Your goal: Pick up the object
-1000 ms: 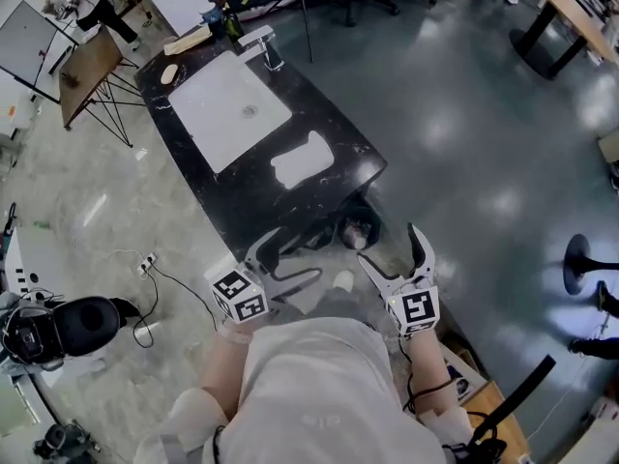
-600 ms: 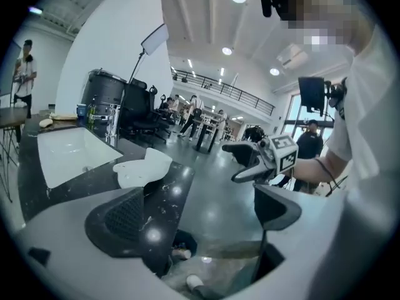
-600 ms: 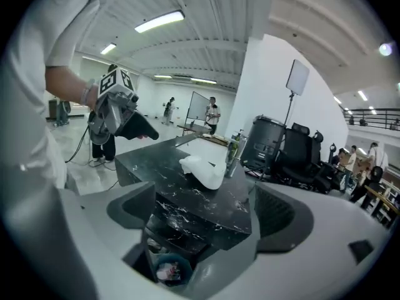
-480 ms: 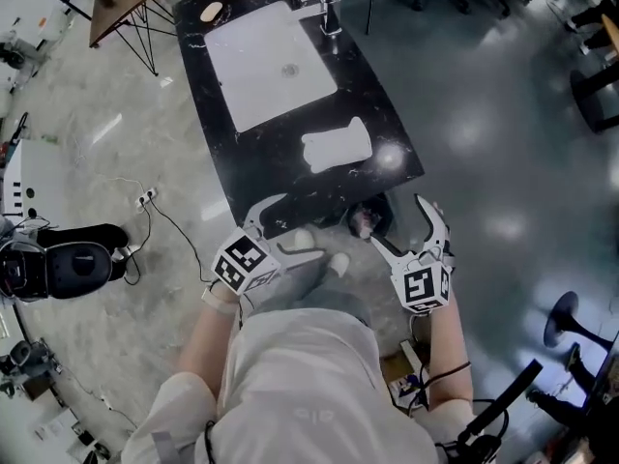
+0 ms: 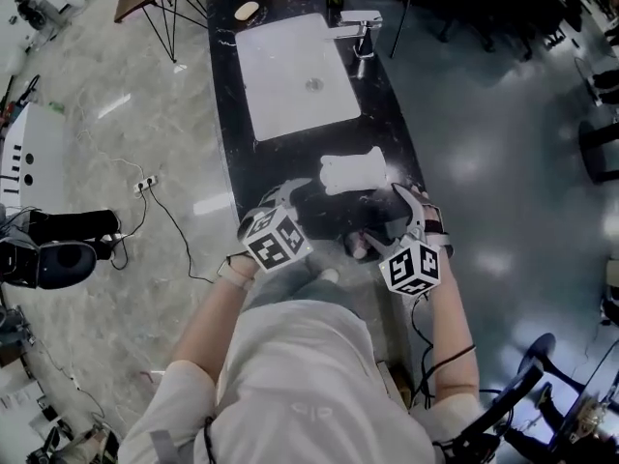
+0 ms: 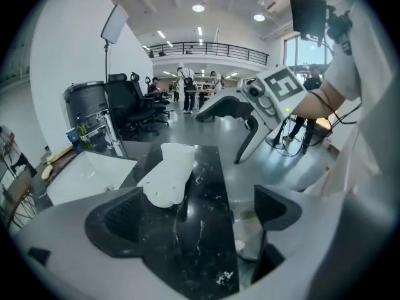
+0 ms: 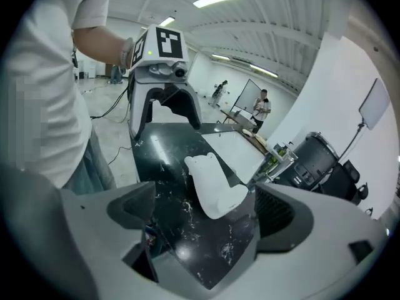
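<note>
The left tongs (image 5: 291, 199) hang over the near end of the black marbled desk (image 5: 290, 162). Their 2 jaws stand wide apart, with nothing between them but bare desk top. The right tongs (image 5: 387, 218) are at the same end of the desk, off to the right of the left ones. Their jaws are also spread wide and hold nothing.

The white object (image 5: 353, 170) lies flat on the desk, just ahead of both tongs and between them, and neither pair touches it. In the left gripper view it sits ahead of the jaws and a little to the left (image 6: 165, 174). In the right gripper view it sits ahead of the jaws, near the middle of the gap (image 7: 212, 183). There the end nearer the left tongs shows 2 small rounded bumps.

Farther ahead of the tongs, beyond the object, a white sink basin (image 5: 295, 75) is set into the desk. A metal faucet (image 5: 358, 27) stands at its far right edge.
</note>
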`<state>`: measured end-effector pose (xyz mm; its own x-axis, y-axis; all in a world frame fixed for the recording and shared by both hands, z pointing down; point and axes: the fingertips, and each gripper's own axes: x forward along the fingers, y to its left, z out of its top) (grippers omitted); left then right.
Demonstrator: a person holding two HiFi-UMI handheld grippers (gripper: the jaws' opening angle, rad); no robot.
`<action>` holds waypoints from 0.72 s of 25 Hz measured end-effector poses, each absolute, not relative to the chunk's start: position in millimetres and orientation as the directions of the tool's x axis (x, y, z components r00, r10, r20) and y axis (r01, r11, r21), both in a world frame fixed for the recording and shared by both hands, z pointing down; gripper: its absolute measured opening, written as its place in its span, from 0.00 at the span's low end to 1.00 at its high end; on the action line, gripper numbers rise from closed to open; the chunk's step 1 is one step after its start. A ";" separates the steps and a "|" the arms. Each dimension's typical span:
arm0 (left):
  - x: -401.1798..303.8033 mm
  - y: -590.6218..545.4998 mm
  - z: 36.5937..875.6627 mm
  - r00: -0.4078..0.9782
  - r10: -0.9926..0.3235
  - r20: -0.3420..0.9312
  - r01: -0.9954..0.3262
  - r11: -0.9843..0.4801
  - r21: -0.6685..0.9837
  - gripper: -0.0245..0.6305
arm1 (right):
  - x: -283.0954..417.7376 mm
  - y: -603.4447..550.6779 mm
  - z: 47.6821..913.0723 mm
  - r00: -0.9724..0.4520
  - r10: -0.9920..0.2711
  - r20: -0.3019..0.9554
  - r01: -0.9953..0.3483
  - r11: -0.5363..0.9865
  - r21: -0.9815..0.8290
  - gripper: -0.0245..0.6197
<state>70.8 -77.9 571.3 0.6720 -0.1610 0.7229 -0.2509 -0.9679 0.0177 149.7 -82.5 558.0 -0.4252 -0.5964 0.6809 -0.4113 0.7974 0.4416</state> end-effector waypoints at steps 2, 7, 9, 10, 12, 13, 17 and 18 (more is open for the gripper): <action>73.8 -89.7 573.3 0.650 -0.154 0.744 -0.223 -0.975 -0.008 0.85 | 142.3 -94.4 559.8 -0.431 -0.561 0.706 -0.359 0.825 0.436 0.76; 83.6 -112.9 586.9 0.579 -0.107 0.808 -0.117 -0.992 -0.047 0.85 | 126.9 -123.6 567.5 -0.428 -0.481 0.765 -0.238 0.877 0.418 0.76; 89.6 -120.9 590.1 0.565 -0.083 0.821 -0.094 -0.995 -0.036 0.85 | 122.2 -130.9 573.9 -0.416 -0.436 0.799 -0.182 0.900 0.396 0.76; 92.6 -123.9 591.5 0.557 -0.070 0.827 -0.081 -0.996 -0.030 0.85 | 119.8 -133.0 577.7 -0.410 -0.409 0.816 -0.154 0.912 0.380 0.76; 97.3 -128.9 595.7 0.541 -0.041 0.840 -0.055 -0.998 -0.013 0.85 | 116.2 -136.3 585.9 -0.395 -0.357 0.847 -0.105 0.933 0.344 0.76; 98.5 -131.5 598.8 0.531 -0.027 0.847 -0.046 -0.999 -0.003 0.85 | 115.3 -138.5 590.5 -0.384 -0.337 0.860 -0.084 0.940 0.330 0.76; 100.8 -144.0 610.6 0.494 -0.005 0.870 -0.018 -1.000 0.004 0.85 | 118.6 -145.2 611.0 -0.323 -0.259 0.910 -0.005 0.962 0.272 0.76; 102.1 -146.4 612.5 0.488 0.000 0.873 -0.009 -1.000 0.006 0.85 | 120.1 -147.3 615.2 -0.309 -0.239 0.921 0.010 0.967 0.254 0.76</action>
<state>102.1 -146.4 612.5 0.4879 0.0004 0.8729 -0.0092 -0.9999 0.0056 120.1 -147.3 615.2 -0.3086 -0.2388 0.9207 0.0095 0.9672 0.2540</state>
